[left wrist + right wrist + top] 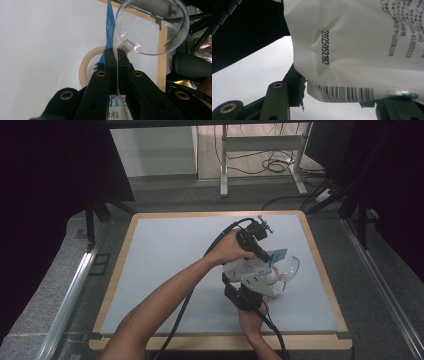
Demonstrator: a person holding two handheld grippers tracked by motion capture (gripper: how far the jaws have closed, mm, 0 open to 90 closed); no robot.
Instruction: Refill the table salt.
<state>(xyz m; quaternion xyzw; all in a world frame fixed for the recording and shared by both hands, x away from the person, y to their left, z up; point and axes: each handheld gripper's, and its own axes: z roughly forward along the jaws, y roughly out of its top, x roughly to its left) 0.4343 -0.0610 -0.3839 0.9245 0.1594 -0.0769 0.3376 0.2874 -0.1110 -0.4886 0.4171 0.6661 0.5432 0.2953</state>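
The white plastic salt bag with blue print (362,50) hangs above the worktop (165,270), its blue top edge clenched flat in the left tool (116,53) and its lower body grasped by the right tool (332,100). To pour cleanly, tilt gently toward the clear plastic cup (152,25) just beside. The beige tape ring (87,65) underneath could snag.

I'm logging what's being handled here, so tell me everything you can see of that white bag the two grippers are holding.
The bag is a soft, crinkled white plastic pouch with a blue edge, black printed text, a stamped date code and a barcode near one end. It is held above the table. The left gripper is shut on its thin edge, next to a clear measuring cup and above a tape roll; the right gripper clamps the barcode end.
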